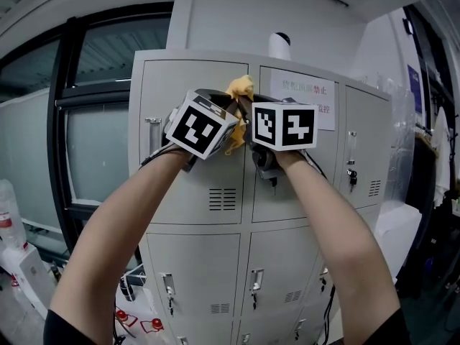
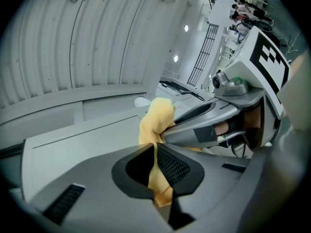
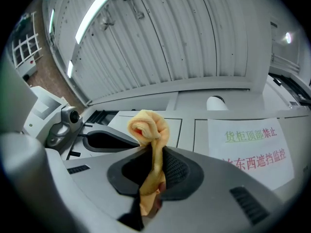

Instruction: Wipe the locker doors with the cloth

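A yellow cloth (image 1: 240, 88) is held up against the top row of the grey lockers (image 1: 208, 192). Both grippers pinch it. My left gripper (image 1: 231, 113) is shut on the yellow cloth (image 2: 156, 125), whose bunched end sticks out past the jaws. My right gripper (image 1: 248, 117) is also shut on the yellow cloth (image 3: 148, 130), with a rolled knot of fabric above its jaws. The two grippers sit side by side, nearly touching, at the seam between the upper left door (image 1: 180, 85) and the upper middle door (image 1: 287, 192).
A white paper notice (image 1: 305, 92) with red and green print is stuck on the upper middle door. Door handles (image 1: 152, 136) and keys (image 1: 351, 175) stick out of the doors. A white round object (image 1: 280, 45) stands on the locker top. A window (image 1: 86, 135) lies left.
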